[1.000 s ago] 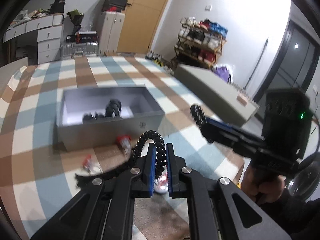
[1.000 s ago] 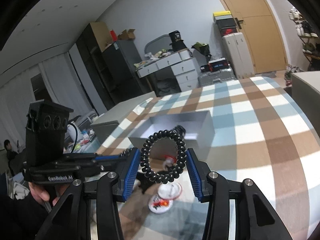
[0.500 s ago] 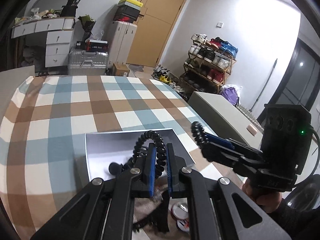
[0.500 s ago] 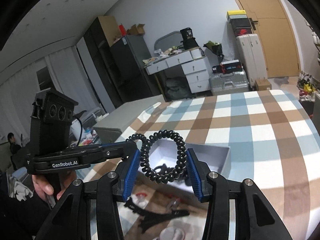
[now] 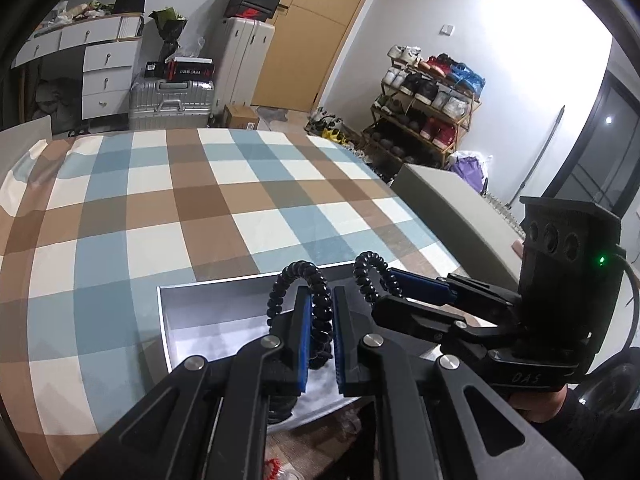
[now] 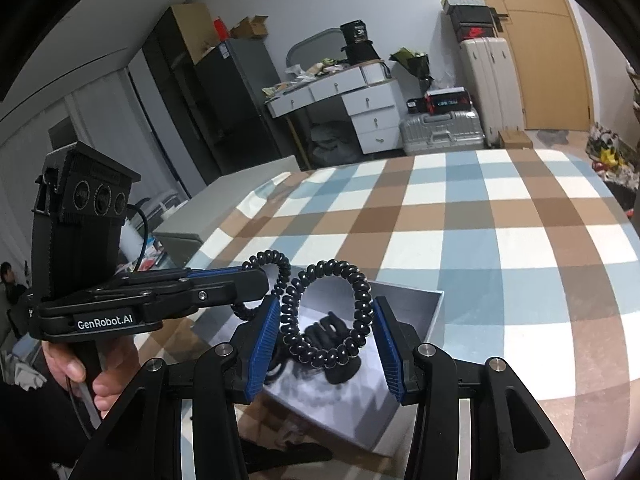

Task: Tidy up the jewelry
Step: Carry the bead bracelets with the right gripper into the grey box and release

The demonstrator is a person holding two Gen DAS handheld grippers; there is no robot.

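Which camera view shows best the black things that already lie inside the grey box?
The right wrist view: it looks down into the grey box, where the dark pile shows behind the held coil. In the left wrist view the gripper fingers cover that part of the box.

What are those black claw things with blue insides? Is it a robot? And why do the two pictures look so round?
It isn't a robot. A person holds a handle in each hand, and each handle has a two-finger claw with a small camera on top. The wide lenses bend the pictures round.

One picture looks out along the left gripper; the other looks out along the right gripper. Each camera also sees the other claw from the side.

Each claw holds a black spiral hair tie. The left gripper pinches its left hair tie tightly by one side. The right gripper squeezes its right hair tie across the whole loop, so its fingers stand further apart.

Below them an open grey box sits on a checked tablecloth, with more black things inside.
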